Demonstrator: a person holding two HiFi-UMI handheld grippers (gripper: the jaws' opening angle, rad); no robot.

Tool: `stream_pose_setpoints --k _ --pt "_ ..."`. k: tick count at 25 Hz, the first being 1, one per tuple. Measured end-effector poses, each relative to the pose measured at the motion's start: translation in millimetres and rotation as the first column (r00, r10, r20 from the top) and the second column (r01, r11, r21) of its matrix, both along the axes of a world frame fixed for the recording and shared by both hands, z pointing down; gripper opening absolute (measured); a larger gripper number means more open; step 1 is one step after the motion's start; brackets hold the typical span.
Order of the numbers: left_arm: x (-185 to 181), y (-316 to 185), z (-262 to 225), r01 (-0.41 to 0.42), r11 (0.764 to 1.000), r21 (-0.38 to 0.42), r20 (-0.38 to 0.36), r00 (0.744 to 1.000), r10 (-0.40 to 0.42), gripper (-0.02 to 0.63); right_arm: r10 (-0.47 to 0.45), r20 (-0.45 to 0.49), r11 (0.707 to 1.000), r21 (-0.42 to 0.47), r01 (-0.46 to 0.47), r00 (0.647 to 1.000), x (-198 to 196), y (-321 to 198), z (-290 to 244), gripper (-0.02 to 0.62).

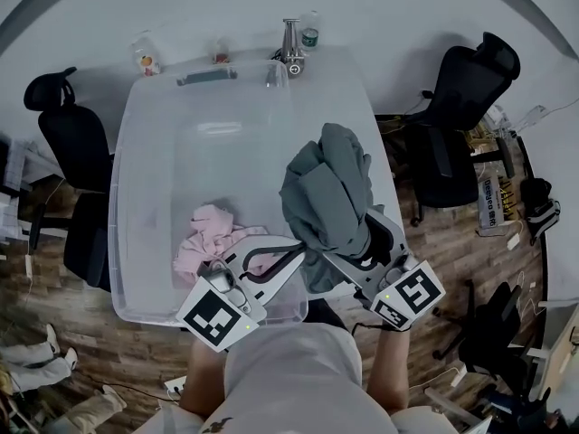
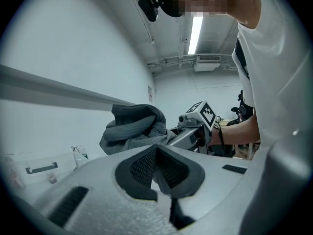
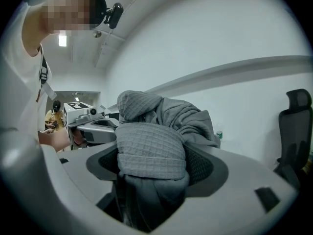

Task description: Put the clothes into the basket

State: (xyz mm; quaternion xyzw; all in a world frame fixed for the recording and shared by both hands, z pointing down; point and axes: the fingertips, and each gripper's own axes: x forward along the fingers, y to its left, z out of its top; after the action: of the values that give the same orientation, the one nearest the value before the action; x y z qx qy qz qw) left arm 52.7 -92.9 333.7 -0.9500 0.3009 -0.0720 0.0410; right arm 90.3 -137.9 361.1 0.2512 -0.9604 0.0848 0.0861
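Presently we count two garments, one basket, two grippers. Our right gripper (image 3: 151,165), roughly level, is clamped on the bunched grey garment (image 1: 330,188), held above the right side of the clear basket (image 1: 145,152). Our left gripper (image 2: 157,163), jaws together and empty, hovers near the pink garment (image 1: 210,233) lying inside the basket.

We see a clear, shiny plastic basket (image 1: 125,165), a soft grey cloth (image 3: 151,153) with tiny bumpy squares, a soft pink cloth (image 1: 210,230), and a brown wood floor (image 1: 118,351).
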Motion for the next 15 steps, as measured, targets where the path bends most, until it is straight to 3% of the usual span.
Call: stream_pose_setpoints --k 15 --pt "-55.9 27.2 -15.3 0.147 0.989 0.030 -0.020 0.989 -0.146 0.005 -0.167 -0.055 0.981 0.087 0.171 0.984 -61.7 23.3 -32.3 0.364"
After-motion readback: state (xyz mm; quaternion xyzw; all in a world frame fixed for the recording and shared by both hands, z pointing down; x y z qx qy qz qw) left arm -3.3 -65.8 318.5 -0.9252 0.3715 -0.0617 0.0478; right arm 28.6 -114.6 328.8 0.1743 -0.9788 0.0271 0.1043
